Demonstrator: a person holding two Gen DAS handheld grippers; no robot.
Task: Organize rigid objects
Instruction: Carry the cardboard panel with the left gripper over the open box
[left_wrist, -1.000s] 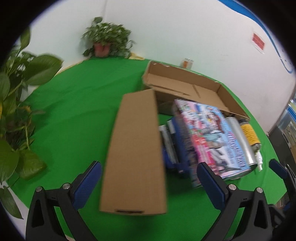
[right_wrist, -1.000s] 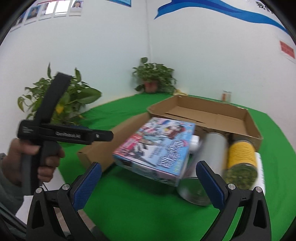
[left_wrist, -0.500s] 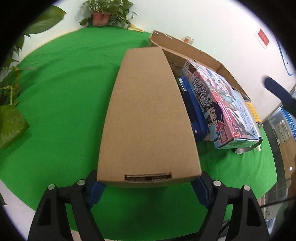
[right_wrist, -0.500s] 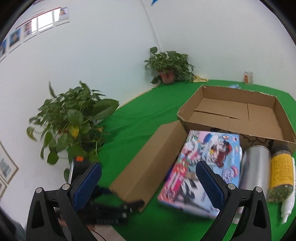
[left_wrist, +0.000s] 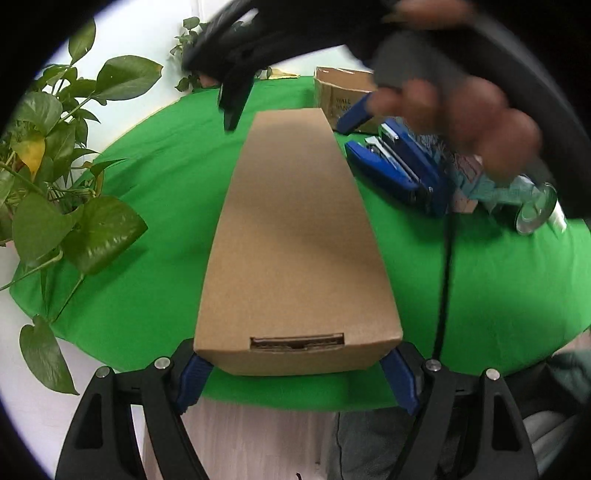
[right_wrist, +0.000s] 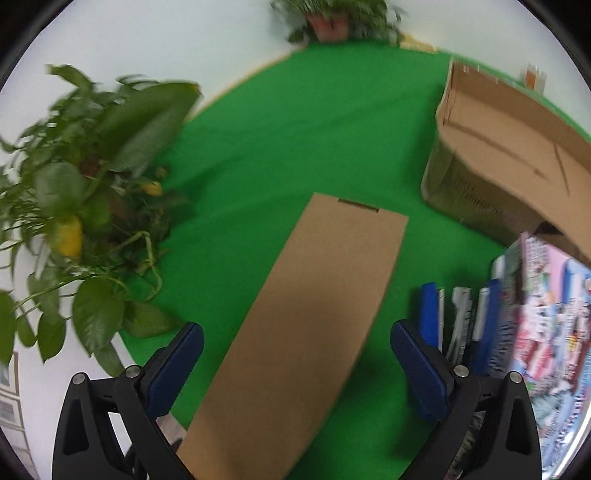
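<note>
— Between your left gripper (left_wrist: 295, 363) pads, what do you have?

— You have the long brown carton (left_wrist: 295, 236) there. Its near end sits between the two blue pads, and both pads press on its sides. The jaws have just been closing, and now they clamp this carton. It stretches away from your left tool along the green cloth (left_wrist: 166, 221).

— And your right gripper (right_wrist: 295, 363)?

— Its jaws stand apart. The same carton lies below and between the blue pads, but they do not touch it. From the left camera, your right hand (left_wrist: 461, 110) and its tool pass above the far end of the carton, very blurred.

— What lies beside the carton?

— To the right of your right tool you see blue staplers (right_wrist: 458, 314) side by side, and next to them a colourful printed box (right_wrist: 546, 325). Farther ahead on the right stands the open cardboard box (right_wrist: 498, 155). To the left of both tools is a leafy plant (right_wrist: 85, 206), at the edge of the cloth. A metal can (left_wrist: 535, 210) lies past the staplers, seen from your left tool.
</note>
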